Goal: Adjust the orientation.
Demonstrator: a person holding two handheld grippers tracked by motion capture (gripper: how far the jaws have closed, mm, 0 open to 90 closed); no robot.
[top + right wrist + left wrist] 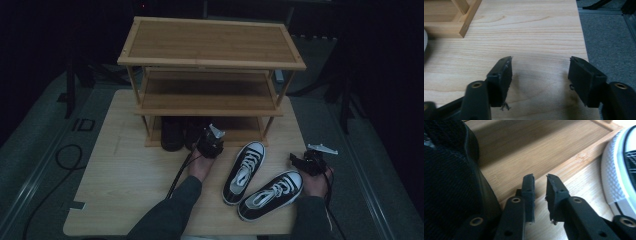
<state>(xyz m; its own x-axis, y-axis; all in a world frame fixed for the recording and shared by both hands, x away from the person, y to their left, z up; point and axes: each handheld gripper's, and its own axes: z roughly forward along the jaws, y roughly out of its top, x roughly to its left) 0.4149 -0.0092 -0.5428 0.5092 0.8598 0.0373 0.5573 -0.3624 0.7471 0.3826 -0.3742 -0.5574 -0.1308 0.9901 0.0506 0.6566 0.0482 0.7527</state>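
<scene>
A three-tier wooden shoe rack (210,42) stands at the back of the light wooden table (125,170). A pair of black shoes (172,132) sits on its bottom shelf. My left gripper (205,140) is at the front of that shelf, just right of the black shoes. In the left gripper view its jaws (540,178) stand a narrow gap apart with nothing between them, the black shoe (449,182) close on their left. Two black-and-white sneakers (245,170) (272,192) lie on the table. My right gripper (300,161) hovers open beside the nearer sneaker, over bare wood (540,62).
The rack's upper two shelves (207,95) are bare. The white toe of a sneaker (616,177) lies just right of my left jaws. The table's right edge (584,37) borders grey carpet. A black cable (65,157) loops on the floor at left.
</scene>
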